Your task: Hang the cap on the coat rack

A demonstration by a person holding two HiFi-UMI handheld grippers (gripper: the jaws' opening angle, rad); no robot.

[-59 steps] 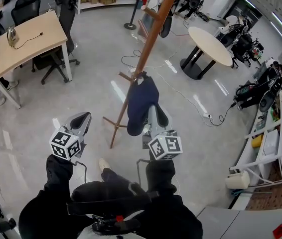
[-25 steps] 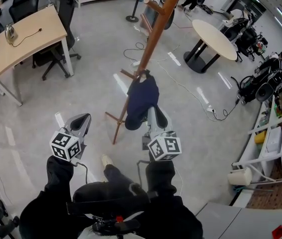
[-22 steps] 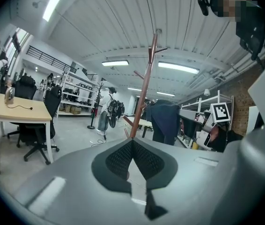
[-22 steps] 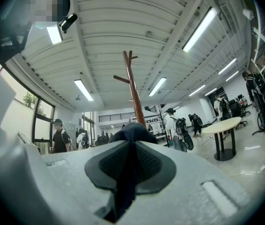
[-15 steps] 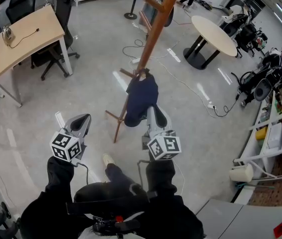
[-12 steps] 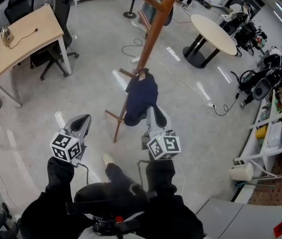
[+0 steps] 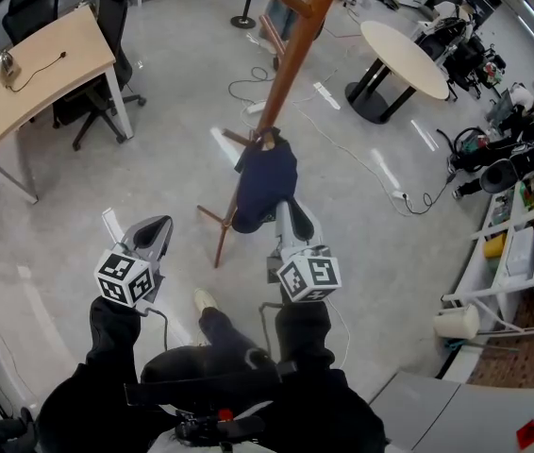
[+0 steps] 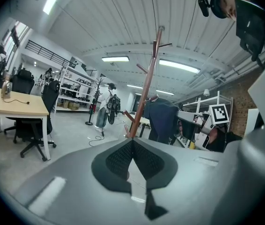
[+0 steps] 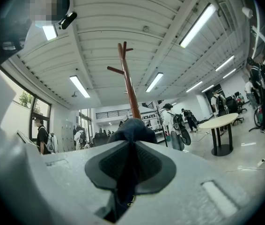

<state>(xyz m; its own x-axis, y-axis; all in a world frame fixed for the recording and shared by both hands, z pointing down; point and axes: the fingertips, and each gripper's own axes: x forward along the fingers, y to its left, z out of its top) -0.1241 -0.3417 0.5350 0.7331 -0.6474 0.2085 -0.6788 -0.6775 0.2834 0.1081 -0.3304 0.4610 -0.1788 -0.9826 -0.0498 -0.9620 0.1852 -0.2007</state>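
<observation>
A navy cap (image 7: 265, 182) hangs from my right gripper (image 7: 285, 215), whose jaws are shut on its cloth. The cap's upper end lies against the brown wooden coat rack (image 7: 286, 64), right by a low peg (image 7: 240, 142); whether it rests on the peg I cannot tell. In the right gripper view the cap (image 9: 132, 128) bulges over the right gripper (image 9: 133, 145), with the coat rack (image 9: 128, 86) rising behind. My left gripper (image 7: 154, 232) is held lower left, shut and empty. The left gripper view shows that left gripper (image 8: 132, 142), the coat rack (image 8: 146, 88) and the cap (image 8: 163, 118).
A wooden desk (image 7: 31, 78) with office chairs (image 7: 107, 26) stands at the far left. At the far right is a round table (image 7: 404, 59), with metal shelving (image 7: 522, 253) along the right side. Cables (image 7: 380, 177) trail across the grey floor. People stand in the distance.
The head view has drifted a little. My right gripper and the cap have eased slightly downward beside the rack. The left gripper has kept still.
</observation>
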